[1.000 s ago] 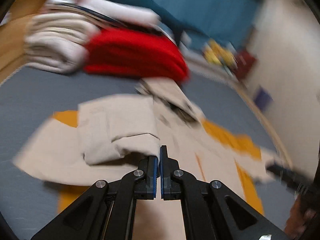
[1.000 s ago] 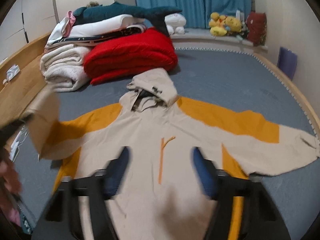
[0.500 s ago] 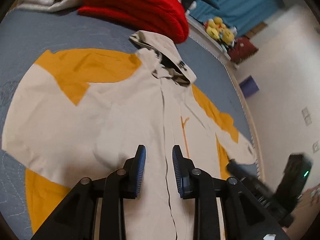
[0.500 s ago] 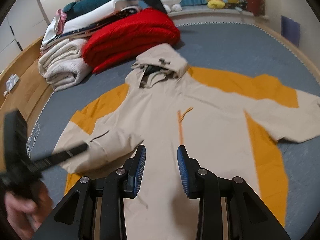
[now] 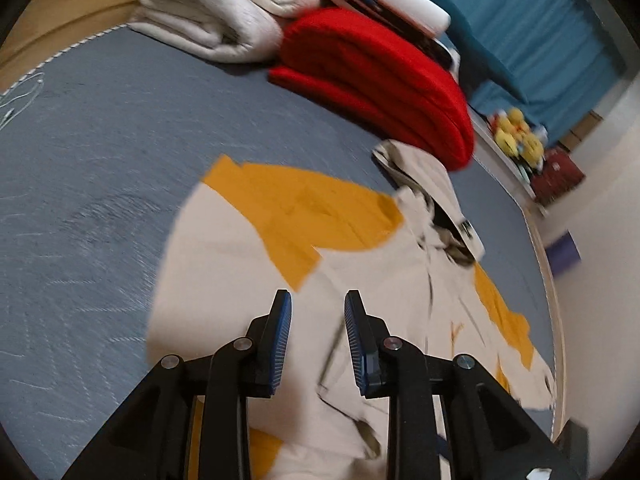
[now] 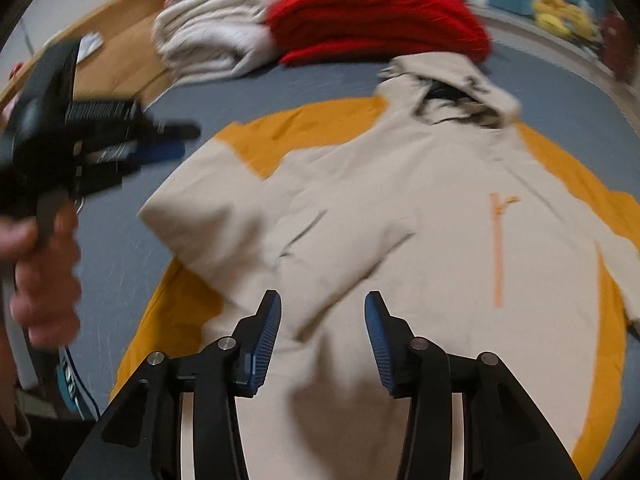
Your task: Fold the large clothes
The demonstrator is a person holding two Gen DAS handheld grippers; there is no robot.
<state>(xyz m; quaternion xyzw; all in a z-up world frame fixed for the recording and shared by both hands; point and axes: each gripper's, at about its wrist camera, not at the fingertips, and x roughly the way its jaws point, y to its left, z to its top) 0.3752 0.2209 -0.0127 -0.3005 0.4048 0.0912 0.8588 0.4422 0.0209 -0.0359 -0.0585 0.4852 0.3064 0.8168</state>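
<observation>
— Status of your grippers?
— My left gripper and right gripper are both parted, holding nothing.
— And the garment?
— The beige-and-orange hooded jacket lies flat on the grey mattress, one sleeve folded across its front.

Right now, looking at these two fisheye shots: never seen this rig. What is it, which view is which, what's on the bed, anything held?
No robot here: a person holds a hand-held gripper in each hand, each with a camera looking along its fingers. One view looks over the left hand-held gripper, the other over the right hand-held gripper; the right view also shows the person's left hand. Both are open and hold nothing. A beige and orange hooded jacket lies on the grey bed, one sleeve folded in. Behind it sit a red blanket and white bedding.
</observation>
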